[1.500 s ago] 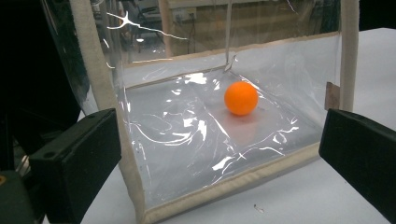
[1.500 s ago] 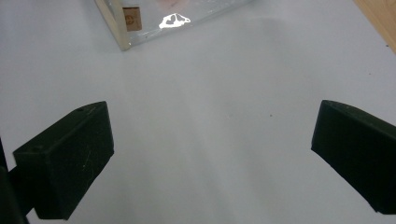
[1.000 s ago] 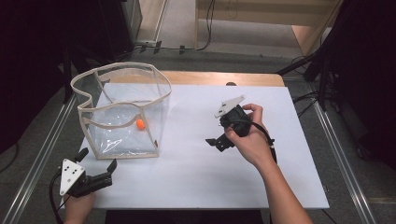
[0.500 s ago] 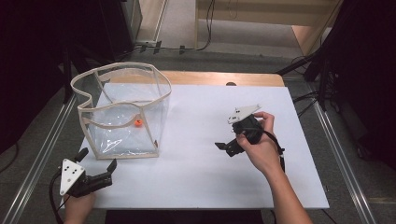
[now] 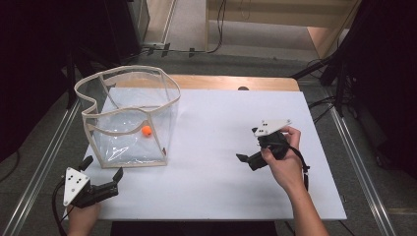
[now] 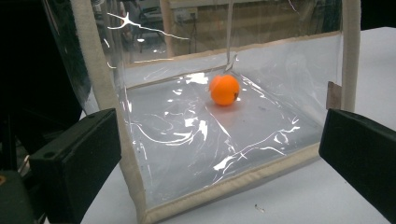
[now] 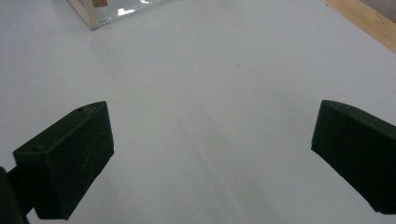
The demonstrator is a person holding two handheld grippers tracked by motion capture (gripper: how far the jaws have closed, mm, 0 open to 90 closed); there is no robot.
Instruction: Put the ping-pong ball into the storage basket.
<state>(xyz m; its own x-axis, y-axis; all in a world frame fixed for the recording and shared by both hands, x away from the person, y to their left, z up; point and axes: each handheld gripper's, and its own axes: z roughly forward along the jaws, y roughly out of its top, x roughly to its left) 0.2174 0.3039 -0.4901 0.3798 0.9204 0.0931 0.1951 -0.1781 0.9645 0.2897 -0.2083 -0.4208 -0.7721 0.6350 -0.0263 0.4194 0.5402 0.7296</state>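
Facing orange ball (image 6: 224, 90) inside clear bag (image 6: 112, 93), both grippers' fingers spread, empty.

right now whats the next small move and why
Probably rest both hands: the orange ball already lies on the floor of the clear bag, and nothing else sits on the white table. The right gripper is open and empty, well away from the bag; the left gripper is open just outside the bag's near corner, touching nothing.
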